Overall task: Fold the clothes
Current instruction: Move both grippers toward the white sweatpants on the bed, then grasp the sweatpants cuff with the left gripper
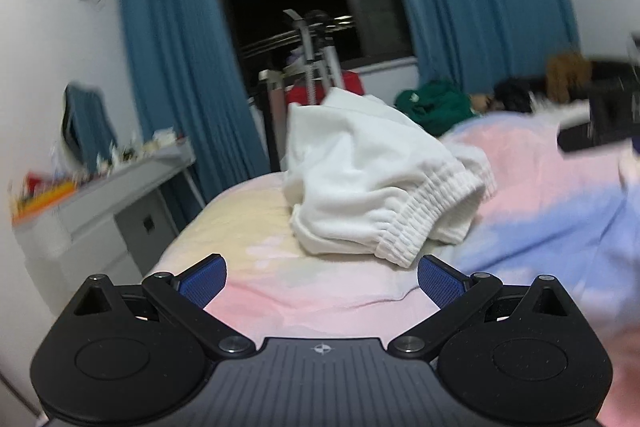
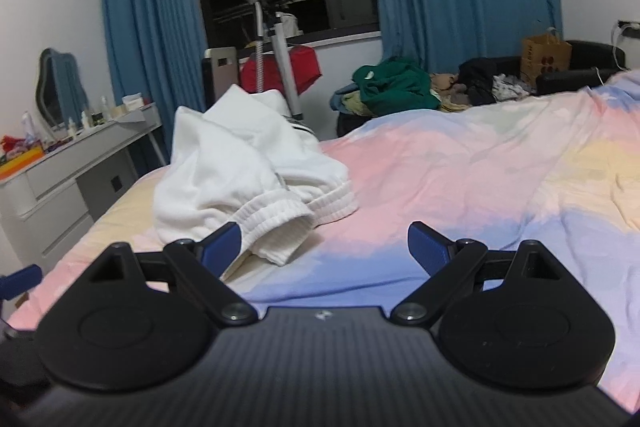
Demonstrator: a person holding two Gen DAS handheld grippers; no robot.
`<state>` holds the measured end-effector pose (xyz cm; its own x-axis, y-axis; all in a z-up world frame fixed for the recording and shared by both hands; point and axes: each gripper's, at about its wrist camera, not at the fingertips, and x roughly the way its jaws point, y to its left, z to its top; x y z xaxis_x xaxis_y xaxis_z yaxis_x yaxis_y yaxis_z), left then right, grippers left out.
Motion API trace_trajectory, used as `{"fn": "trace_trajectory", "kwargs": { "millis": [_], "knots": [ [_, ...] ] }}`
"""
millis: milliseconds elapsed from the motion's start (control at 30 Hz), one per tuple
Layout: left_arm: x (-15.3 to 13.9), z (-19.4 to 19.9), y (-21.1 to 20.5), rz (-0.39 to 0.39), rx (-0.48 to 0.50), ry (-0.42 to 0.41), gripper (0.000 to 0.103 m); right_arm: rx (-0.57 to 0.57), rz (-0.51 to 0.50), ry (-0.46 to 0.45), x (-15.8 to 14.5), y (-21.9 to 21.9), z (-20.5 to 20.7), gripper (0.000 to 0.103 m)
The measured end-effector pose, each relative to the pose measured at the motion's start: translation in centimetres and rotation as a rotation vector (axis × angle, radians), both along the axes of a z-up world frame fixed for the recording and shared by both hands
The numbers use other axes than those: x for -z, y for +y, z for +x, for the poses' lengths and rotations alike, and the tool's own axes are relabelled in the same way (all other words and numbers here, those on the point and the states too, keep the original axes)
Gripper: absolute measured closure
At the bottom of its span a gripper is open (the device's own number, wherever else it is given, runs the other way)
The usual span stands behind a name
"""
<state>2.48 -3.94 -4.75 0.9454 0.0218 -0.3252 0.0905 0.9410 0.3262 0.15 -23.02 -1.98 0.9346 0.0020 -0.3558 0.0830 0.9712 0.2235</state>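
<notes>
Both grippers are empty and their fingers are wide apart. On the left gripper [image 1: 322,281] the blue pads [image 1: 202,281] point at the bed [image 1: 540,195], with only bedcover between them. On the right gripper [image 2: 325,249] the fingers are spread just as wide, and nothing is held there either. I think they are open like this so each one is ready to pinch some cloth.

A white garment [image 1: 372,171] lies in a heap on the bed. It is bunched up, not flat, and it stands up in a soft hill. Its stretchy ribbed band [image 1: 416,223] faces the grippers. The heap sits near the left edge of the bed, the edge next to the grey desk [image 2: 72,167].

In the left view, the ribbed band is just in front of the gripper, a little past the right pad. They are not touching. In the right view, the white garment [image 2: 240,171] is ahead and off to the left. Its ribbed cuff [image 2: 280,227] is right beside the left pad [image 2: 222,247], and I cannot tell if they touch.

No fold is made yet. I think the first job is to grab the band and spread the garment out flat on the bed.

More clothes, like a green one [image 2: 396,83], are piled past the far edge of the bed.
</notes>
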Motion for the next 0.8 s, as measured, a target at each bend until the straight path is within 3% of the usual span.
{"fn": "trace_trajectory", "kwargs": {
  "millis": [133, 233, 400, 500, 600, 733, 800],
  "knots": [
    [0.1, 3.2, -1.6, 0.043, 0.02, -0.019, 0.002, 0.038, 0.073, 0.007, 0.0, -1.7, 0.1, 0.011],
    [0.9, 6.2, -3.8, 0.123, 0.061, -0.001, 0.002, 0.08, 0.102, 0.043, 0.3, -2.8, 0.7, 0.011],
    [3.7, 10.0, -8.1, 0.227, 0.183, 0.002, 0.002, 0.142, 0.165, 0.067, 0.9, -5.0, 1.5, 0.011],
    [5.6, 12.1, -10.6, 0.272, 0.198, -0.006, 0.003, 0.177, 0.199, 0.063, 1.2, -6.3, 2.1, 0.011],
    [7.5, 13.9, -12.8, 0.342, 0.18, -0.055, 0.005, 0.195, 0.263, 0.076, 2.1, -7.5, 2.8, 0.011],
    [8.7, 15.7, -14.3, 0.404, 0.058, -0.199, 0.01, 0.212, 0.307, 0.104, 3.3, -8.6, 3.9, 0.011],
    [8.6, 16.0, -14.3, 0.393, 0.006, -0.282, 0.008, 0.226, 0.323, 0.11, 3.6, -9.0, 4.3, 0.011]
  ]
}}
